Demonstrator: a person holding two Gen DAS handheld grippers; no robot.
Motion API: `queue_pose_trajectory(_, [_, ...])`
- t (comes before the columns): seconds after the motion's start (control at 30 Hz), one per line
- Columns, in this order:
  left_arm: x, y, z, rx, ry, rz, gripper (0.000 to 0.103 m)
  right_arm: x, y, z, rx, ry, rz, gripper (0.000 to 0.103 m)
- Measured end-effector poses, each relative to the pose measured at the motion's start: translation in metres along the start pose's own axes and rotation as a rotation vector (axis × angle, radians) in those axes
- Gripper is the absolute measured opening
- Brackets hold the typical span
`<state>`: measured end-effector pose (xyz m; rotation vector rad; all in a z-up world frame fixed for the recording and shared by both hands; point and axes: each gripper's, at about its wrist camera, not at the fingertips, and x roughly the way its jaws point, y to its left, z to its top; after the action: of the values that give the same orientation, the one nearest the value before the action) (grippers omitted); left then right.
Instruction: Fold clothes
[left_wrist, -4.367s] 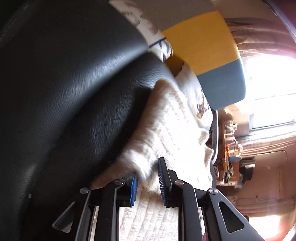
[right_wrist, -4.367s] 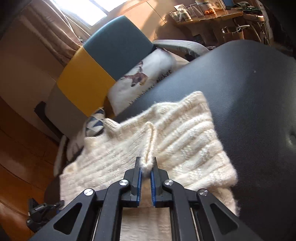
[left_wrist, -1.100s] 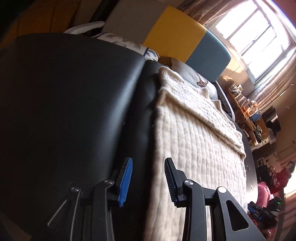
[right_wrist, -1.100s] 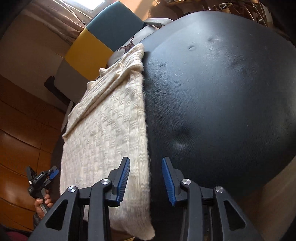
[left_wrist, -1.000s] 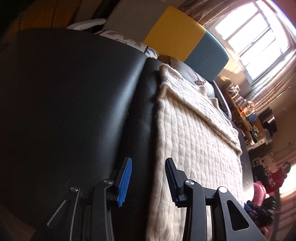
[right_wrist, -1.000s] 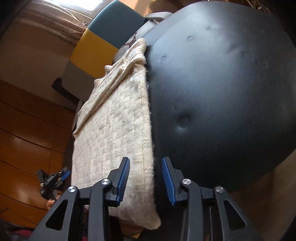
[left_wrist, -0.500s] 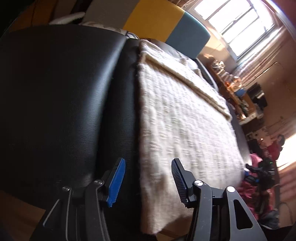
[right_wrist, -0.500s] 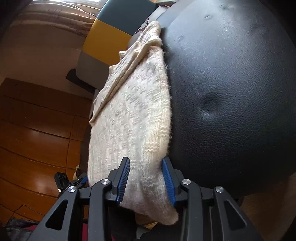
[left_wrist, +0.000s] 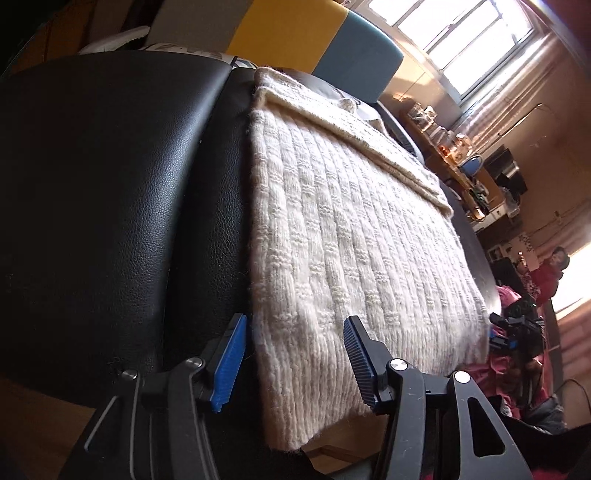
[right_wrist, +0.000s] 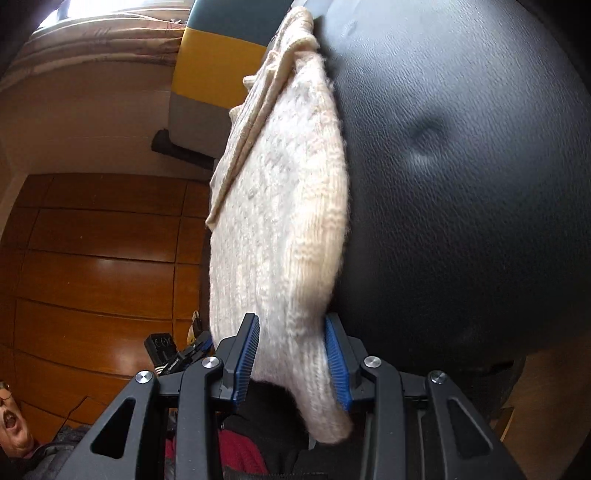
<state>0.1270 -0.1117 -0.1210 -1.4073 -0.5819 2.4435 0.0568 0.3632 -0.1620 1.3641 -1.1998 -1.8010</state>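
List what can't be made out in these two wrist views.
- Underside of the sweater: hidden in both views, flat against the black cushion.
- Sweater's near corner, right wrist view: lies between the right gripper fingers, but grip contact is unclear.
- Left gripper: jaws straddle the hem; touching or not can't be told.
- Desk clutter, left wrist view: too small to identify.
- Sleeves: folded under the top layer, hidden.

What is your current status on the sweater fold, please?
Both grippers open, left gripper and right gripper straddling the hem corners. Cream sweater flat on black cushion. Nothing blocking.
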Motion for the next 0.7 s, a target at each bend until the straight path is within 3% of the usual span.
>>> queue_pose_trajectory(0.1, [0.009,-0.015,0.003,0.032,-0.001,0.033,0.053,0.006,0.003,-0.002,-0.016,-0.019,0.006,0.036])
queue_pose_trajectory(0.17, [0.016,-0.024,0.007,0.065,0.007,0.054,0.033,0.009,0.01,-0.003,-0.064,-0.033,-0.025,0.036])
queue_pose_trajectory(0.2, [0.017,-0.024,0.009,0.068,0.006,0.071,0.028,0.011,0.016,-0.005,-0.101,-0.036,-0.052,0.036])
queue_pose_trajectory(0.23, [0.017,-0.022,0.01,0.065,0.003,0.08,0.014,0.012,0.022,-0.007,-0.145,-0.037,-0.085,0.036])
queue_pose_trajectory(0.33, [0.016,-0.013,0.009,0.028,0.001,0.048,0.012,0.02,0.038,-0.018,-0.275,-0.059,-0.176,0.036])
queue_pose_trajectory(0.43, [0.019,-0.013,0.009,0.023,-0.005,0.044,0.014,0.022,0.045,-0.03,-0.371,-0.089,-0.206,0.039])
queue_pose_trajectory(0.53, [0.019,-0.015,0.009,0.032,-0.004,0.037,0.021,0.015,0.044,-0.025,-0.352,-0.082,-0.22,0.039])
queue_pose_trajectory(0.63, [0.021,-0.022,0.01,0.076,0.009,0.031,0.035,0.013,0.045,-0.02,-0.327,-0.048,-0.241,0.037])
queue_pose_trajectory(0.67, [0.021,-0.024,0.011,0.089,0.013,0.03,0.036,0.01,0.044,-0.022,-0.33,-0.045,-0.265,0.035])
queue_pose_trajectory(0.7, [0.021,-0.025,0.011,0.077,0.01,0.044,0.036,0.011,0.044,-0.022,-0.333,-0.049,-0.299,0.025])
